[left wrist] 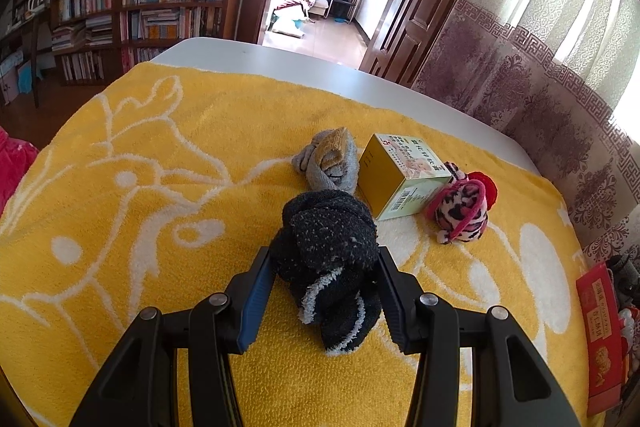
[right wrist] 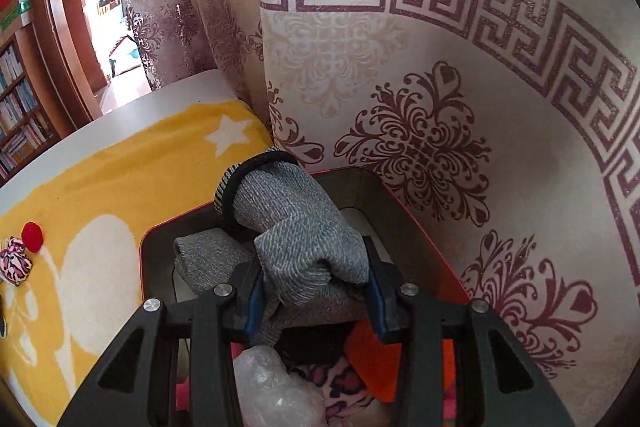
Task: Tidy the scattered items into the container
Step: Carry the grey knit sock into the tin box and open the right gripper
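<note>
Right wrist view: right gripper (right wrist: pixel 314 291) clamped on grey knit roll (right wrist: pixel 296 227) above the container (right wrist: pixel 158 231), already part-filled. Left gripper (left wrist: pixel 326 283), jaws closed against black sock bundle (left wrist: pixel 328 239) on the towel (left wrist: pixel 160 187). Grey sock (left wrist: pixel 330 163), box (left wrist: pixel 400 179), leopard pouch (left wrist: pixel 464 213) left to tidy.

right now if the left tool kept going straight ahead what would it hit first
The left tool already holds the black sock. Straight ahead, the sock would probably meet the grey sock first, with the gold box just to its right. Depth is hard to judge through the fisheye.
</note>
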A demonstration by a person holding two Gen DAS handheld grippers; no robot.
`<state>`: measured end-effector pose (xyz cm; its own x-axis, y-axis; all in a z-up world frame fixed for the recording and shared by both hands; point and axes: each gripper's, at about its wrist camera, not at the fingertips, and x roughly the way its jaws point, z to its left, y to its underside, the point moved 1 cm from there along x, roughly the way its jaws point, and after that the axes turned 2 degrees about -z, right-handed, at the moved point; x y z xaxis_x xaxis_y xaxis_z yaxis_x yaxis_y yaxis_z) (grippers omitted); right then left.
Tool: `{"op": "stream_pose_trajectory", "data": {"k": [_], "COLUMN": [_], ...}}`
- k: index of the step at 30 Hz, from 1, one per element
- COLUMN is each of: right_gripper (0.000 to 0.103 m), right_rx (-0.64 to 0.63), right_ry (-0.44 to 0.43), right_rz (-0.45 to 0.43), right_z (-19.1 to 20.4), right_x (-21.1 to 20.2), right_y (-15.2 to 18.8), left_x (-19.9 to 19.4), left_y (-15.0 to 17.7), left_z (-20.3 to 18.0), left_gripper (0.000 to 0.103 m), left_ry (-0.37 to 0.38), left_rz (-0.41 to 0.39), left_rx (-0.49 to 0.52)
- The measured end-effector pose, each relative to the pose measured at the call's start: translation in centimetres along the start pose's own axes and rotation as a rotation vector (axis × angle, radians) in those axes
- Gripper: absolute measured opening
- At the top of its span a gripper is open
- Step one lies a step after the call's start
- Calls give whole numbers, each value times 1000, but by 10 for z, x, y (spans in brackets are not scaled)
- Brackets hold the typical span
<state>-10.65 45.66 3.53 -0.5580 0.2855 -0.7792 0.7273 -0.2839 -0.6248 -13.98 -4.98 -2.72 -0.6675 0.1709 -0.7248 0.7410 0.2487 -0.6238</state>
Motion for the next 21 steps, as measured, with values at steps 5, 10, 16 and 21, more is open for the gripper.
{"op": "stream_pose_trajectory", "data": {"k": [5,10,16,21], "right_gripper": [45,45,45,48], "right_rx": [-37,-58,-148,-140], "right_ry": [10,2,-11,-21], "right_rz": [37,60,108,96], "right_z": [3,2,9,8], "right_x": [3,0,1,2], "right_y": [2,8,17,14], "left_x": [0,-1,-1,-2], "left_y": [0,1,2,3], "left_z": [-1,-2,-4,-5], "left_gripper": [52,52,52,52], "left_ry": [4,6,8,12], "left_rz": [2,-2,-1,-1], "left_rx": [5,9,14,19]}}
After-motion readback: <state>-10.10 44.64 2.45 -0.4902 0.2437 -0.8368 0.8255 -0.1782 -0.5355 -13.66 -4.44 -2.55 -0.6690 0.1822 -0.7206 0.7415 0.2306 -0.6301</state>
